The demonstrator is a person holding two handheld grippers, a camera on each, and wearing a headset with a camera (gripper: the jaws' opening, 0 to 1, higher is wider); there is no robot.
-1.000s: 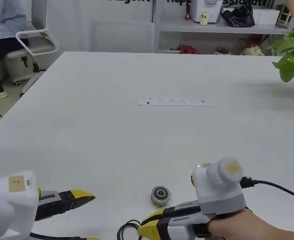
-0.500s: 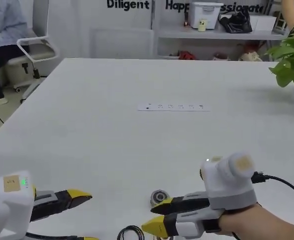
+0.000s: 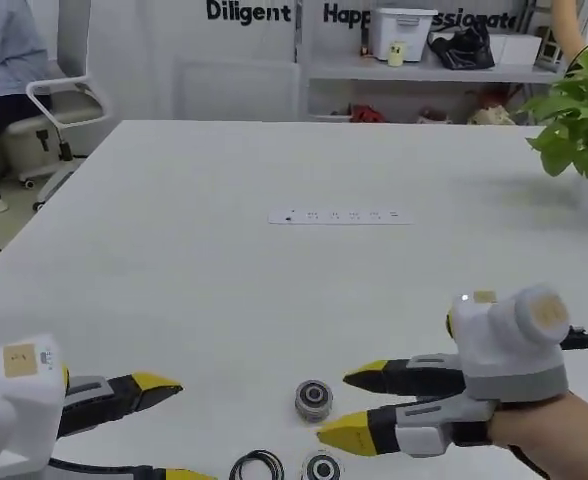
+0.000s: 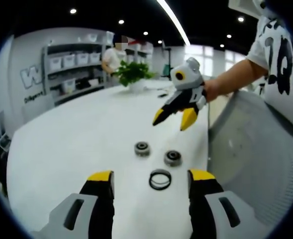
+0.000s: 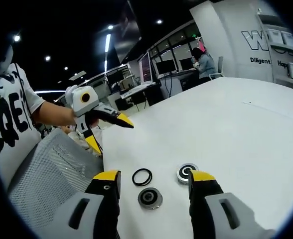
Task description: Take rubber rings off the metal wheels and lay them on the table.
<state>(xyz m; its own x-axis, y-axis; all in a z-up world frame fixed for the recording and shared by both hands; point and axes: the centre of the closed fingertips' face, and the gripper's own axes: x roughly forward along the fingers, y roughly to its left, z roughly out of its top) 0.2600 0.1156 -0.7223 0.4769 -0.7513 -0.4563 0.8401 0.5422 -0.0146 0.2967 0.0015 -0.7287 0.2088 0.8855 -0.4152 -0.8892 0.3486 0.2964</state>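
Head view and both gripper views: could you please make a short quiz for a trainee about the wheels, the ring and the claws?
1. True or false: the rubber ring lies on the table, touching no wheel.
2. How many metal wheels lie on the table? A one, B two, C four.
3. Fill in: the left claw and the right claw are both ___ and hold nothing.
Key: 1 true; 2 B; 3 open.

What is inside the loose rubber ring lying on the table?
Bare white table shows through the rubber ring; both metal wheels lie outside it. Nothing covers its opening in the left gripper view.
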